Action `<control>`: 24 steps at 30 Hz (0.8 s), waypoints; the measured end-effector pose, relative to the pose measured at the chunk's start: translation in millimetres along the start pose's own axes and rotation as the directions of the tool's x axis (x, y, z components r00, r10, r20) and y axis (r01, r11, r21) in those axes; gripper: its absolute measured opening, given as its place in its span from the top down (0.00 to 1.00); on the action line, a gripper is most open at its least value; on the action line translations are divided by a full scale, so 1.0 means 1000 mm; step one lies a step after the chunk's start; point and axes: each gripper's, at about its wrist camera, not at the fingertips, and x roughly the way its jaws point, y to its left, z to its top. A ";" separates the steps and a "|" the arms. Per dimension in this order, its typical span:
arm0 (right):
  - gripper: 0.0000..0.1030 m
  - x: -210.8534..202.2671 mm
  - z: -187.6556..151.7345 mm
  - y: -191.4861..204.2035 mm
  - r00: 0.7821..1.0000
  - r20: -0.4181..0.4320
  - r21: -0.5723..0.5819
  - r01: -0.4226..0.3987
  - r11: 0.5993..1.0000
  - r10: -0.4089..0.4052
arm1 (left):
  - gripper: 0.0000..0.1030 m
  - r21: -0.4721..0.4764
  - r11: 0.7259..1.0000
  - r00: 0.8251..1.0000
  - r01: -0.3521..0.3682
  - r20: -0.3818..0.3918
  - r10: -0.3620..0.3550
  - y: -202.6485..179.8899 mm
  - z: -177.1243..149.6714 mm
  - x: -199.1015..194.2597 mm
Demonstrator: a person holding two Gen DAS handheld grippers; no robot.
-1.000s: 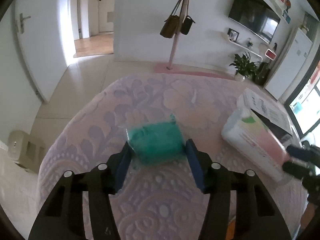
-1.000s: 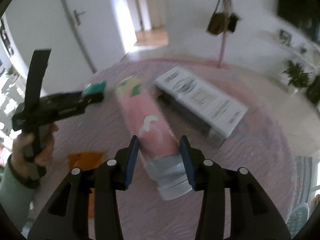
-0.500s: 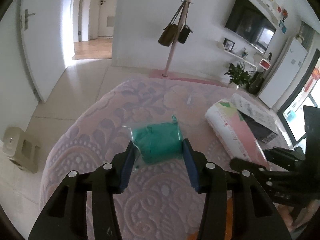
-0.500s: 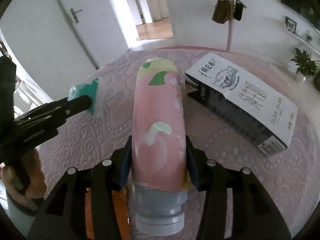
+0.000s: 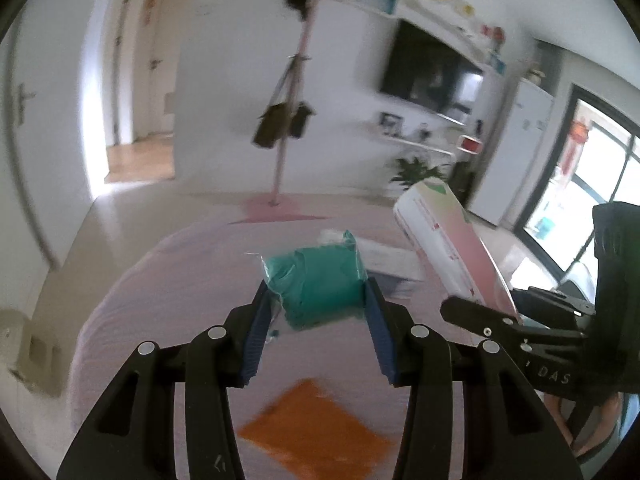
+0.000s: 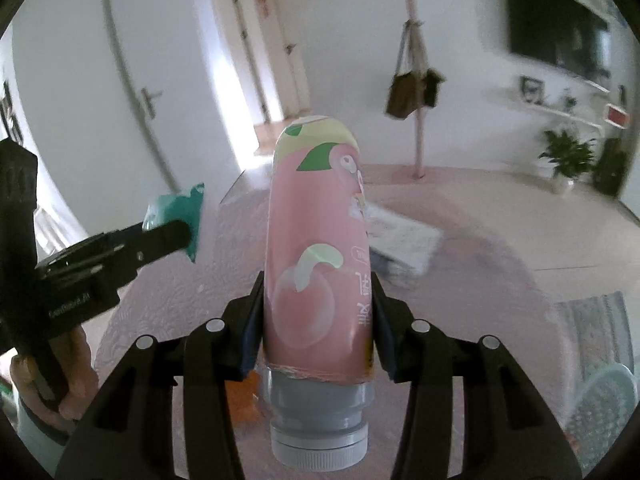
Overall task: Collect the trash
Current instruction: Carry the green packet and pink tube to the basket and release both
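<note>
**Both pieces of trash lifted off the worktop**

Left wrist view: the left hand-held gripper (image 5: 316,300) is clamped on the teal packet (image 5: 320,280), held above the worktop (image 5: 168,288).

Right wrist view: the right hand-held gripper (image 6: 318,312) grips the pink bottle (image 6: 318,248) — long axis pointing forward, cap nearest the camera.

Packet (image 5: 320,280) left of bottle (image 5: 452,248); box (image 6: 400,236) behind, on table (image 5: 160,280).

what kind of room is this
Most likely a home living room: a wall-mounted TV, a coat stand hung with bags, a potted plant, and a round table with a pink patterned cloth.
</note>
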 end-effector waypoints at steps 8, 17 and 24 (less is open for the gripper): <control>0.58 -0.111 -0.038 -0.091 0.971 0.117 0.151 0.190 0.970 -0.209 | 0.58 0.127 0.981 0.989 0.144 0.018 -0.147 -0.126 -0.004 0.004; 0.58 -0.187 -0.106 -0.211 0.912 0.099 0.417 0.326 0.849 -0.398 | 0.58 0.204 0.930 0.951 0.305 -0.112 -0.287 -0.263 -0.036 0.054; 0.57 -0.186 -0.152 -0.283 0.872 -0.045 0.563 0.426 0.708 -0.488 | 0.58 0.219 0.897 0.908 0.384 -0.264 -0.324 -0.326 -0.078 0.104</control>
